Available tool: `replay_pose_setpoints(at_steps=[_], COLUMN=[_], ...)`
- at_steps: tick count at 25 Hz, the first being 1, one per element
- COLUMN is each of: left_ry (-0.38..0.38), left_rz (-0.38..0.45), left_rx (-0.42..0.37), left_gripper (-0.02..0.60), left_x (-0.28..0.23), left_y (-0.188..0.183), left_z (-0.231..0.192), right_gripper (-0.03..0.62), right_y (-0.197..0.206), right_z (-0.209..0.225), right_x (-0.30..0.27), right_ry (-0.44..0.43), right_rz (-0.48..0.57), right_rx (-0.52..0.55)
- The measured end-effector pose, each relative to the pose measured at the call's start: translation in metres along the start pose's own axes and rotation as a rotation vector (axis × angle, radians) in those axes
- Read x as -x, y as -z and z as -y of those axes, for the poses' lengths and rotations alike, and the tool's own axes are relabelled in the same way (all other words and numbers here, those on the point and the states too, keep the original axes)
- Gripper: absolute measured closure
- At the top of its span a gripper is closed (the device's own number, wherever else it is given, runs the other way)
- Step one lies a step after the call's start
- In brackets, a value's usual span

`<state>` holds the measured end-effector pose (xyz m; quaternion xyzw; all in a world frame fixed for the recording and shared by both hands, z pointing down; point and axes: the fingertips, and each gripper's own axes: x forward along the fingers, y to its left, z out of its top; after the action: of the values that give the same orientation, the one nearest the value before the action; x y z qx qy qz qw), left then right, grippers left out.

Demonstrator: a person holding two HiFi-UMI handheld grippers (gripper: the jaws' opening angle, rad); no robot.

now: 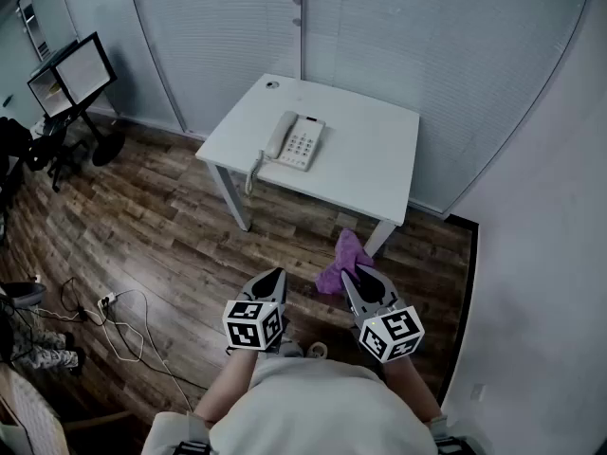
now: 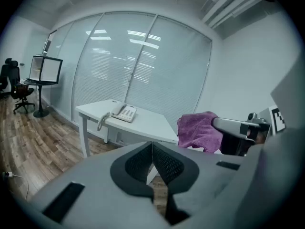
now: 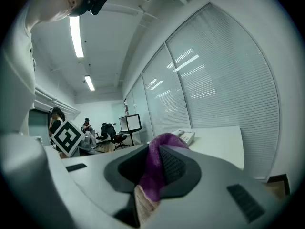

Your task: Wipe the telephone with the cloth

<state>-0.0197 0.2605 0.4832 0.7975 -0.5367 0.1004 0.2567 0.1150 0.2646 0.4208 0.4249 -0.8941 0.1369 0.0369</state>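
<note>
Right tongs [image 1: 351, 273] grip the cloth [image 1: 341, 254], left tongs [image 1: 276, 274] closed empty; best carried to the far counter [image 1: 379, 164] and pressed flat onto the telephone [image 1: 297, 140].

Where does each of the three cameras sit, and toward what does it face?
Head view: on the person's head, looking steeply down at the white table with the telephone; the arms, left gripper and right gripper show.
Left gripper view: on the left gripper, facing the table across its shut, empty jaws; the right gripper shows at right.
Right gripper view: on the right gripper, facing the table; its jaws pinch the purple cloth.
Shared: all three show the telephone.
</note>
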Motion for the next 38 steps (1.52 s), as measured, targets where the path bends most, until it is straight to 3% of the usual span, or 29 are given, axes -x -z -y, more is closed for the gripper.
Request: replay_pose_setpoints(at_steps=[15,25,38], left_ry=[0.004,-0.001,-0.043], left_rz=[-0.007,-0.028,-0.028], left_rx=[-0.010,-0.004,0.014], left_gripper=[0.560,0.560,0.560], left_x=[-0.004,-0.006,-0.012], left_y=[0.007,0.017,0.007], left_z=[0.016,0.024,0.009], right_gripper=[0.513,0.513,0.513], right_y=[0.006,0.010,0.005], right_z=[0.007,0.000,0.021], right_x=[0.012,0.013,0.000], right_ry=[-0.015,-0.096,-0.065], right_rz=[-0.006,-0.010,-0.010], right_rx=[-0.018,-0.009,-0.040])
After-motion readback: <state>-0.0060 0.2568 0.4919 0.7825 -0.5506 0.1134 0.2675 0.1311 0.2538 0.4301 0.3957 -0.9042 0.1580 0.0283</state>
